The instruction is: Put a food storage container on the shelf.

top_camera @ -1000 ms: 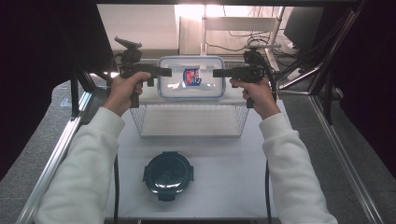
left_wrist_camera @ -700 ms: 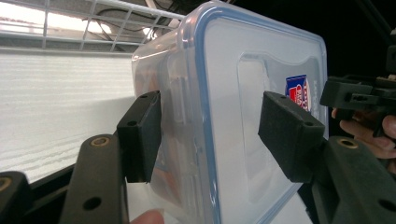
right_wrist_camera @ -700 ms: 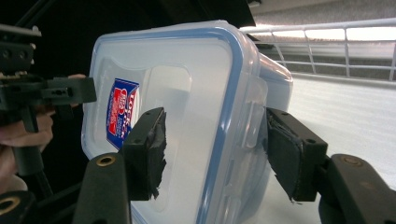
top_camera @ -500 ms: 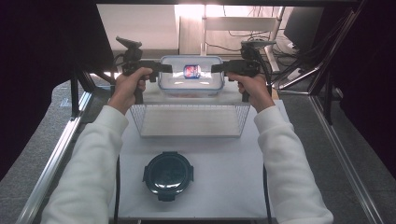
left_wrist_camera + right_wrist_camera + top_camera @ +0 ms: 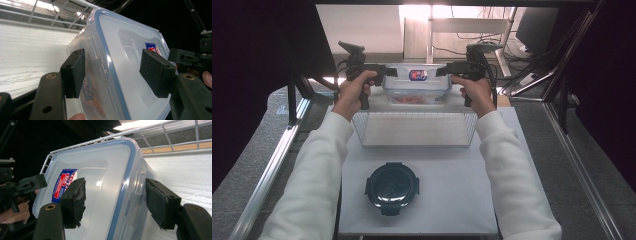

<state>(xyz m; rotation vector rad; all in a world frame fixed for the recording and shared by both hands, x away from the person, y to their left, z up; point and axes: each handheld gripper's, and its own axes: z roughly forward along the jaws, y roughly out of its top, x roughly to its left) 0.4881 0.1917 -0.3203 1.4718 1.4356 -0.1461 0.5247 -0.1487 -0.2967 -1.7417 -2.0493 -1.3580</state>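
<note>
A clear plastic box (image 5: pixel 417 85) with a blue-rimmed lid and a red-and-blue label lies just past the far wall of the wire basket (image 5: pixel 362 131). Red contents show through its side. My left gripper (image 5: pixel 389 72) is at its left end and my right gripper (image 5: pixel 442 71) at its right end. In the left gripper view the left gripper (image 5: pixel 112 72) straddles the rim of the box (image 5: pixel 130 65), pads clear of it. In the right gripper view the right gripper (image 5: pixel 115 200) has just been opening, with the rim of the box (image 5: pixel 105 177) between the pads.
A round dark container with a clip lid (image 5: pixel 391 187) sits on the white board (image 5: pixel 452 200) nearer the person. The wire basket spans the board's middle. Metal frame rails run down both sides, and chairs and cables stand behind.
The box was tilted with its lid toward the camera and now lies flatter and slightly lower behind the basket. Both hands have drawn inward a little with it.
</note>
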